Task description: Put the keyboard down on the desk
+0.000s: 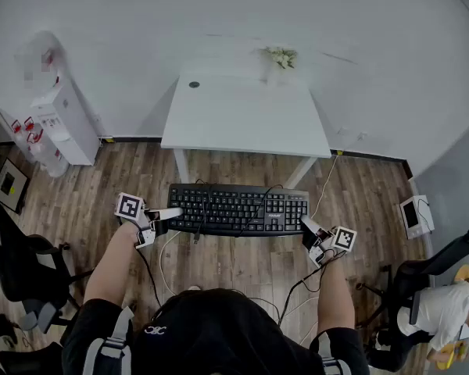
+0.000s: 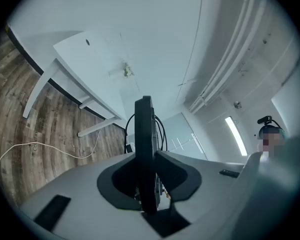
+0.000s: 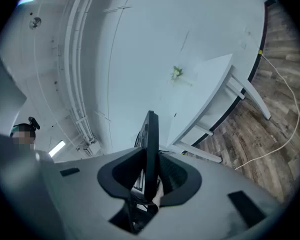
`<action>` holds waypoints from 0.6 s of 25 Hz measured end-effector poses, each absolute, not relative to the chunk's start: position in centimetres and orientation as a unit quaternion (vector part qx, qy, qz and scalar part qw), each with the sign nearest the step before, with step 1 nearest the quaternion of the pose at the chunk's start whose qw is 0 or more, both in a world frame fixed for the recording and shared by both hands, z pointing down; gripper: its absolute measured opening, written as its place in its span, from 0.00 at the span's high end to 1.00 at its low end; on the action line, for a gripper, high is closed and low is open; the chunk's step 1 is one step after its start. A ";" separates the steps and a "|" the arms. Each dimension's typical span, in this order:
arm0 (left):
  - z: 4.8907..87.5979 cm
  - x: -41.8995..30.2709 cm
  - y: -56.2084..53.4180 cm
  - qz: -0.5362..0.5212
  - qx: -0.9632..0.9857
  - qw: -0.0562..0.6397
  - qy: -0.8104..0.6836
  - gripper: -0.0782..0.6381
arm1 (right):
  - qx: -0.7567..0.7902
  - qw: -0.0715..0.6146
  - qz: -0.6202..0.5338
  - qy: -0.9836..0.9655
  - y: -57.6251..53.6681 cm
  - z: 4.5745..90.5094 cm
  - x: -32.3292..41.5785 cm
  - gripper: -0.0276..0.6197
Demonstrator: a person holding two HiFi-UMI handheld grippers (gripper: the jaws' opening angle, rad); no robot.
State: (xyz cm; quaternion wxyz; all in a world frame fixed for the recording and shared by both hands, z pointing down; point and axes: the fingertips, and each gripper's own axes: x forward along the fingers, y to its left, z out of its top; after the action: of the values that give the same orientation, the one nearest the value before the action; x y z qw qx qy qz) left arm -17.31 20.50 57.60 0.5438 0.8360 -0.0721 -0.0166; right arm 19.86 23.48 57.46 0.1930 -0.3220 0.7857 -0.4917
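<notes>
A black keyboard (image 1: 238,208) hangs level in the air above the wooden floor, in front of the white desk (image 1: 242,116). My left gripper (image 1: 166,217) is shut on its left end and my right gripper (image 1: 306,226) is shut on its right end. In the left gripper view the keyboard (image 2: 145,149) shows edge-on, pinched between the dark pads, with its cable looping behind. In the right gripper view the keyboard (image 3: 150,154) likewise stands edge-on between the pads. The desk (image 2: 95,64) (image 3: 210,89) lies ahead in both gripper views.
A small vase of flowers (image 1: 280,59) stands at the desk's far right. A white cabinet (image 1: 62,123) is at the left, office chairs (image 1: 23,264) at both sides. Cables (image 1: 160,264) trail on the floor. A seated person (image 1: 438,319) is at the lower right.
</notes>
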 end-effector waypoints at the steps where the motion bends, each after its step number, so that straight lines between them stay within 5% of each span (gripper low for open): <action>1: 57.6 -17.3 20.6 -0.016 0.838 0.541 -0.070 0.76 | -0.323 0.193 -0.492 0.785 23.7 57.6 19.8 0.81; 15: 58.5 -18.3 21.1 -0.011 0.827 0.559 -0.066 0.76 | -0.335 0.192 -0.503 0.773 24.7 58.7 18.7 0.80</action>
State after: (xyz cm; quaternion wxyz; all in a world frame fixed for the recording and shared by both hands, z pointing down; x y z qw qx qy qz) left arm -18.29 21.08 58.51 0.5589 0.8265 -0.0659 -0.0109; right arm 18.69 24.73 58.65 0.1916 -0.3349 0.7734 -0.5029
